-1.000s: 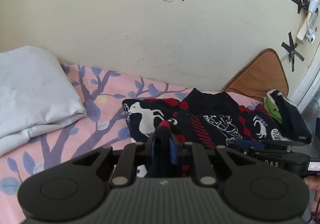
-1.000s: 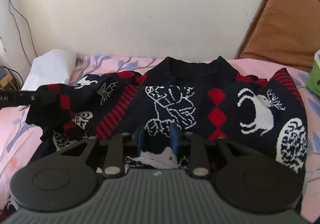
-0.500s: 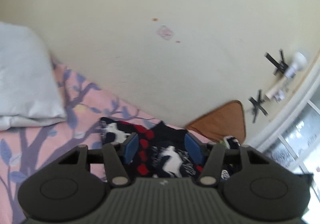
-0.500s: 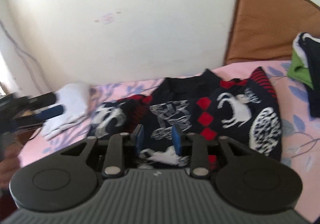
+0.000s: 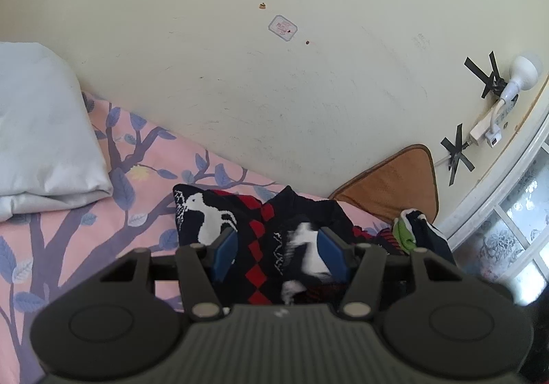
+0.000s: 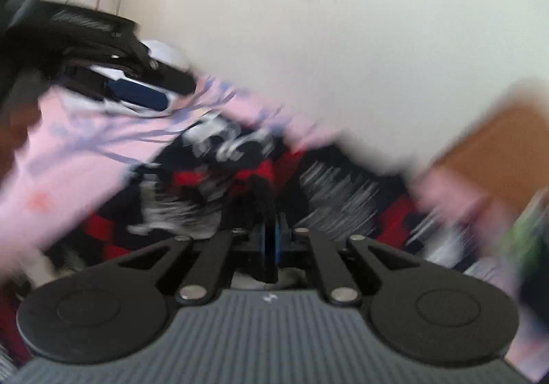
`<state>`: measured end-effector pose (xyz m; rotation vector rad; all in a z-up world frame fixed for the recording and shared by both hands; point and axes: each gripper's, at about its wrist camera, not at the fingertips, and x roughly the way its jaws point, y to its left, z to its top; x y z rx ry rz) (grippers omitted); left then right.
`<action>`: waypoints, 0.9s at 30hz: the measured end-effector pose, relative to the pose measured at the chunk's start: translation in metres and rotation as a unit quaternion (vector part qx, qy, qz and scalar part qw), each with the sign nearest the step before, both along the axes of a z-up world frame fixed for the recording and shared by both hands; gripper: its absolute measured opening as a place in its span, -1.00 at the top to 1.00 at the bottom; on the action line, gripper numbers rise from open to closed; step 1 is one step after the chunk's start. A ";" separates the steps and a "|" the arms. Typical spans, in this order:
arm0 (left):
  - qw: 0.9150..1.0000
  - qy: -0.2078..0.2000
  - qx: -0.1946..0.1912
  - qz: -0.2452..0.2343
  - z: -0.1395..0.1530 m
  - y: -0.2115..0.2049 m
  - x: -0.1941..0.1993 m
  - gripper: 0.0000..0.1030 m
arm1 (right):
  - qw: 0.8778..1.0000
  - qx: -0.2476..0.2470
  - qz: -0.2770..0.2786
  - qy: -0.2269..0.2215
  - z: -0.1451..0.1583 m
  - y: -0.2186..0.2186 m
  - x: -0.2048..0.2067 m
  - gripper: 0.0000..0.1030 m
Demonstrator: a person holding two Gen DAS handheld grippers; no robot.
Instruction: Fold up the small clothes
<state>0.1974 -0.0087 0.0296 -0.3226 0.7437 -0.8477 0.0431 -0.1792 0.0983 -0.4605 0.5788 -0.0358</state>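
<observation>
A dark knit sweater (image 5: pixel 206 219) with red diamonds and white animal figures lies bunched on the pink leaf-print bedsheet (image 5: pixel 85 229). My left gripper (image 5: pixel 278 253) hovers over its near part, open, with the blue pads (image 5: pixel 224 253) well apart and nothing pressed between them. The right wrist view is heavily blurred. There my right gripper (image 6: pixel 269 240) is shut, and a fold of the sweater (image 6: pixel 223 144) is pinched between its pads and pulled up. The left gripper (image 6: pixel 137 89) appears at the upper left of that view, above the sheet.
A grey folded pillow (image 5: pixel 41 130) lies at the left against the wall. A brown cushion (image 5: pixel 394 192) leans in the far corner, with a pile of green and dark clothes (image 5: pixel 411 233) in front of it. A window (image 5: pixel 514 212) is at the right.
My left gripper let go of the sweater fold it held and opened wide. My right gripper closed on sweater fabric, rolled and rose, blurring its view.
</observation>
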 end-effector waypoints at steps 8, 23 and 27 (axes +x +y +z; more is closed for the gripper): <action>0.999 0.001 0.031 -0.042 -0.009 -0.034 -0.005 -0.01 | 0.969 -0.243 -0.046 -0.022 -0.044 -0.078 -0.025 0.03; 0.991 0.065 0.101 -0.063 -0.041 -0.137 0.001 0.78 | 0.933 0.301 -0.197 -0.029 -0.017 -0.183 -0.026 0.10; 0.994 0.009 0.095 -0.050 -0.026 -0.117 -0.034 0.79 | 0.940 0.274 -0.203 -0.004 -0.040 -0.165 -0.010 0.60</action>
